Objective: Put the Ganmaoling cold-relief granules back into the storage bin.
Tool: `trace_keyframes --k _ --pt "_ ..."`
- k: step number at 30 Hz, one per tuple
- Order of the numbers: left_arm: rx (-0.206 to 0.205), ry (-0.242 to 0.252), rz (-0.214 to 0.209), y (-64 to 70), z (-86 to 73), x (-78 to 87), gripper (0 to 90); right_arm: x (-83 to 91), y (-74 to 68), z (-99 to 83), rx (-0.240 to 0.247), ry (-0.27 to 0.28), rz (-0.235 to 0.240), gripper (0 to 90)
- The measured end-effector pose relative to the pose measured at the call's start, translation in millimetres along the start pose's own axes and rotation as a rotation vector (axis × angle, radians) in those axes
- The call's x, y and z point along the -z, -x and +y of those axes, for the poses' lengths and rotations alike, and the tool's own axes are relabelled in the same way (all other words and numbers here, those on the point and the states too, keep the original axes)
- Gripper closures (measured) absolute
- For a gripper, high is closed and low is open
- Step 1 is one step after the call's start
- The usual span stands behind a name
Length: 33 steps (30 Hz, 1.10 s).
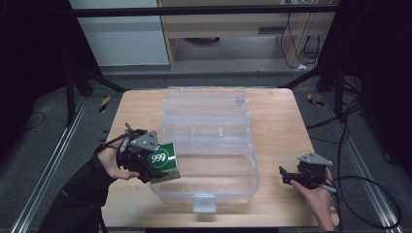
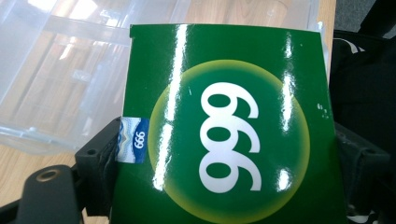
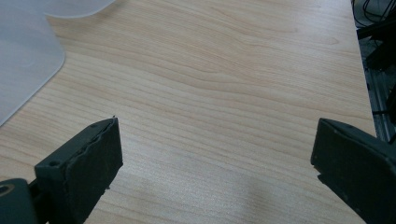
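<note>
Nearest me, my left gripper is clamped on a green box marked "999" in white; in the left gripper view the green box sits between the two black jaws, one at each side edge, with a small blue label at its left edge. I hold the box at the left front corner of a clear plastic container, just over its rim. My right gripper rests low over the wooden table to the container's right, jaws spread wide with bare wood between them. Farther off, the container's open lid lies flat towards the table's back edge.
</note>
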<state>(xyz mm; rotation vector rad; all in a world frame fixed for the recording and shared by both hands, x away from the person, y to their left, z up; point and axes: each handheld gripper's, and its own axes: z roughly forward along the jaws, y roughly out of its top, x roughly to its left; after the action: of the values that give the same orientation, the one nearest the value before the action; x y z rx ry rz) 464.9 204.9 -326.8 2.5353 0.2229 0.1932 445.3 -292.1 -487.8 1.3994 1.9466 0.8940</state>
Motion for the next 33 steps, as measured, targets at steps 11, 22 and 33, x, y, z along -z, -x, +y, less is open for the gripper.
trace_keyframes --k 11,22,33 --pt "-0.014 -0.007 -0.021 -0.6 0.4 -14.2 14.8 -0.3 -0.3 0.0 0.000 0.000 0.002 2.5" --pt "-0.023 -0.017 -0.043 -0.9 -1.3 -27.8 14.8 -0.9 -0.6 -0.1 0.005 -0.001 0.002 2.5" --pt "-0.024 -0.025 -0.062 0.0 -6.5 -40.6 14.8 -1.4 -1.0 -0.3 0.007 -0.006 0.002 2.5"
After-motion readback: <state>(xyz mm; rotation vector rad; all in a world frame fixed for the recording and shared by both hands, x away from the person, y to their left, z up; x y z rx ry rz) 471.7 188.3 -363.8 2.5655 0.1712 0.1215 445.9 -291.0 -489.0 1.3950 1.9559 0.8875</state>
